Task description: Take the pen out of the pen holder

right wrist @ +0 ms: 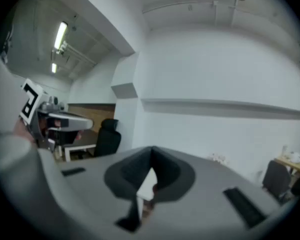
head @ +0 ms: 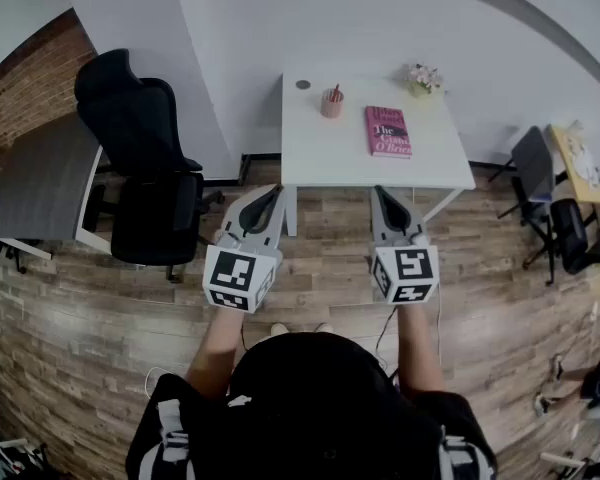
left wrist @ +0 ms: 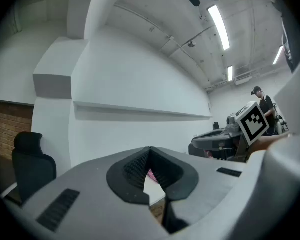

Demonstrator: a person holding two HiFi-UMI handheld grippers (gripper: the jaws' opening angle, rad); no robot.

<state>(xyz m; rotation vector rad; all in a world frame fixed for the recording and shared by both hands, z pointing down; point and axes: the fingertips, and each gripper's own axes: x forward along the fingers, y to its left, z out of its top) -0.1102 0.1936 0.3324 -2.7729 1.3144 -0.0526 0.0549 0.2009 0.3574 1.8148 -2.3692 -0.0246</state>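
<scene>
pen [head: 336, 91] upright, standing in pen holder [head: 330, 106]

Pen [head: 335, 92] in pen holder [head: 331, 104] too small to make out, small round thing [head: 302, 84] unidentifiable

On table [head: 320, 158]: pen holder [head: 331, 102]; book [head: 388, 131] near

Your pen holder [head: 331, 105] is a small pinkish cup, upright on the white table [head: 350, 158], toward its far left part. The pen [head: 336, 91] stands in it, reddish and slightly tilted; possibly more than one, too small to tell.
</scene>
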